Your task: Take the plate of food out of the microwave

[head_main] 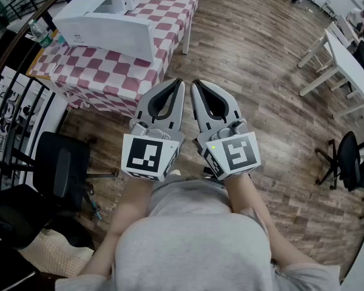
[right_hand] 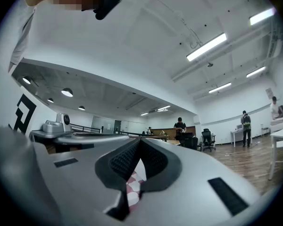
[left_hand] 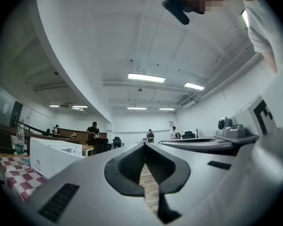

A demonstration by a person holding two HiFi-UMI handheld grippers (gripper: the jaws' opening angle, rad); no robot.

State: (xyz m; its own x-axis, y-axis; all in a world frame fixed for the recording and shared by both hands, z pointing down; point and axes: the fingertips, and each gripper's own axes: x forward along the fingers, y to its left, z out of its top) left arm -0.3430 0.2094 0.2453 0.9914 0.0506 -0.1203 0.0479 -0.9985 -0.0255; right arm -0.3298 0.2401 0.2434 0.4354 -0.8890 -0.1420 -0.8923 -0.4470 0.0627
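Left hand-held gripper (head_main: 180, 83), right hand-held gripper (head_main: 195, 84) — both pinched together, empty, apparent microwave (head_main: 103, 18) ahead on checked table (head_main: 112, 73)

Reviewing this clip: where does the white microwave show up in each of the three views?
Head view: the microwave sits upper left, on the checkered tablecloth.
Left gripper view: the microwave is low at the left edge.
Right gripper view: not clearly in it; only a sliver of cloth shows low centre.
Shared landmark: the checkered tablecloth, also at lower left in the left gripper view.
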